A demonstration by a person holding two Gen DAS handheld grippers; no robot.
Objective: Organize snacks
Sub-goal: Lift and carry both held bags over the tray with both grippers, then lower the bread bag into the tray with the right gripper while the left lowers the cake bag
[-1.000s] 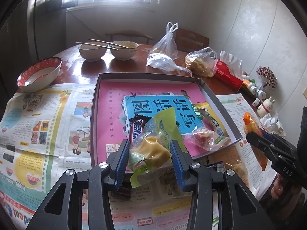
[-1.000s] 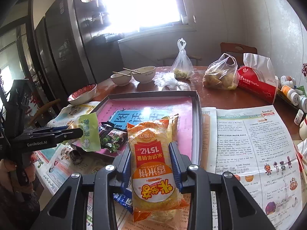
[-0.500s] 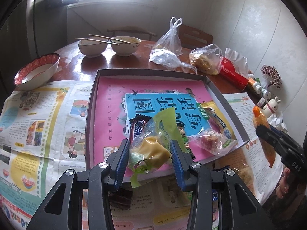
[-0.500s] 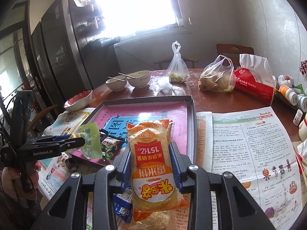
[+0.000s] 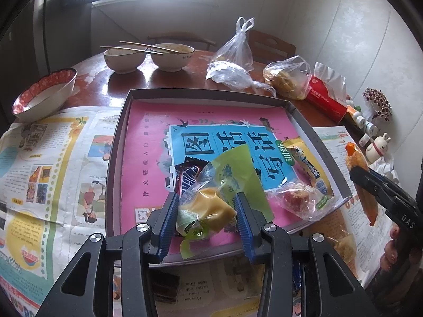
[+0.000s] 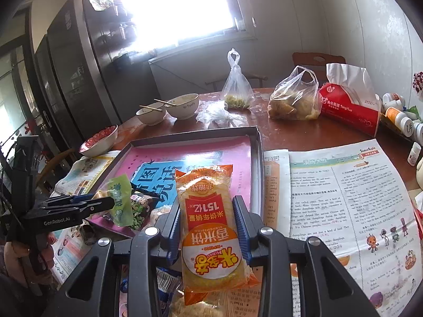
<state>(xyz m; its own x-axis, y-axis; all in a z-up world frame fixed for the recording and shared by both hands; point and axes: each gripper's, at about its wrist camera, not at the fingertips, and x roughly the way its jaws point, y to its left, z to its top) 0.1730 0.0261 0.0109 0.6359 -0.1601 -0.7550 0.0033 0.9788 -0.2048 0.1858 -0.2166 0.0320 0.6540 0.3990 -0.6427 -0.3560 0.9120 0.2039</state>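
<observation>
Snacks stay clamped in both my fingers, rice-cracker pack (image 6: pixel 208 227) right, yellow pastry packet (image 5: pixel 208 207) left, both edging nearer the tray (image 5: pixel 116 145), so placing comes next.

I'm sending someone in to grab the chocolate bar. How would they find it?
Look in the grey tray with the pink and blue sheet, in the middle of the table. Near its front edge, the chocolate bar lies partly under the clear snack bag held by the left gripper. It alone has a dark brown wrapper.

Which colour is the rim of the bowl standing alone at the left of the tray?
Red, with a pale scalloped pattern; the bowl shows best in the left wrist view.
</observation>
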